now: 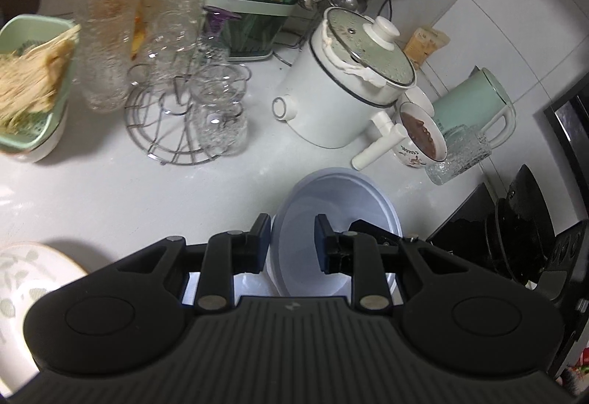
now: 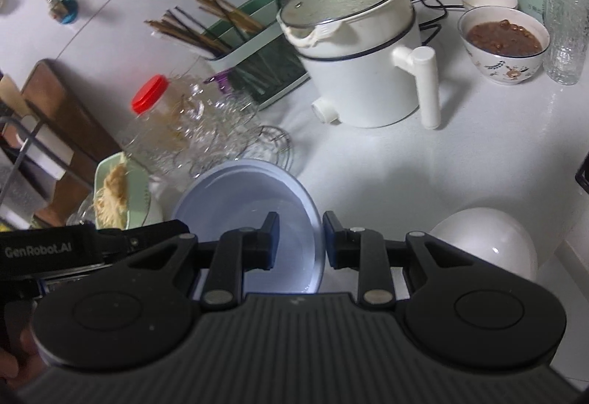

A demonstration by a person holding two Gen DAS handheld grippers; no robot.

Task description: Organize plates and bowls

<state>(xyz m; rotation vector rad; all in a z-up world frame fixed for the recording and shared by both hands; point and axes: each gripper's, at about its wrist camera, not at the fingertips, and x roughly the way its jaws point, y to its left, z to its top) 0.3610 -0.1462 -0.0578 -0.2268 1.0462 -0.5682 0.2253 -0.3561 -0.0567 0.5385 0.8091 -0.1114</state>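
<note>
A pale blue bowl [image 1: 342, 197] [image 2: 235, 190] hangs above the white counter, held by both grippers at opposite sides of its rim. My left gripper [image 1: 293, 243] is shut on the rim nearest it, one finger outside the wall and one inside. My right gripper [image 2: 299, 242] is shut on the opposite rim in the same way. The left gripper's black body [image 2: 92, 245] shows at the left of the right wrist view. A white plate with a leaf pattern [image 1: 29, 278] lies on the counter at lower left. A white bowl [image 2: 486, 242] sits upside down at lower right.
Behind the bowl stand a white electric pot [image 1: 342, 87] [image 2: 360, 54], a wire rack of glasses [image 1: 187, 109], a red-lidded jar [image 1: 110, 32], a chopstick holder [image 1: 254, 13], a bowl of brown food [image 2: 504, 39], a green kettle [image 1: 475, 102] and a green dish of noodles [image 1: 29, 80]. A black stove [image 1: 515, 231] is on the right.
</note>
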